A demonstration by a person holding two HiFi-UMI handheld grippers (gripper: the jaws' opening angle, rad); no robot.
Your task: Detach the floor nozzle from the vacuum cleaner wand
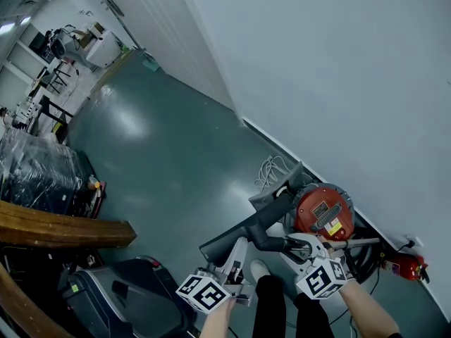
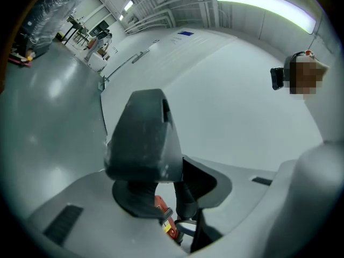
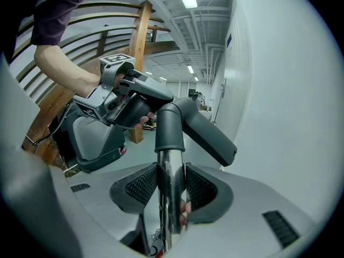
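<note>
Chrome wand (image 3: pixel 171 168) stands pinched between the ribbed pads of the right gripper (image 3: pixel 171 193), whose jaws are closed firmly on the tube just below the dark grey collar (image 3: pixel 169 129) where the floor nozzle (image 3: pixel 207 136) plugs on. At the near left end of the nozzle's head, the left gripper (image 2: pixel 166 191) has the plastic between its jaws, and the pads appear to press on it from both sides. Nozzle and wand are joined and held up off the green floor (image 1: pixel 162 153), with the red vacuum cleaner (image 1: pixel 324 210) just to the right by the white wall (image 1: pixel 338 83). The step in hand looks to be the pull-off. It should go best if the right gripper keeps the tube fixed while the left draws the nozzle straight along the tube's line, with a slight twist rather than a sideways lever, which could jam the collar or slip the grip.
</note>
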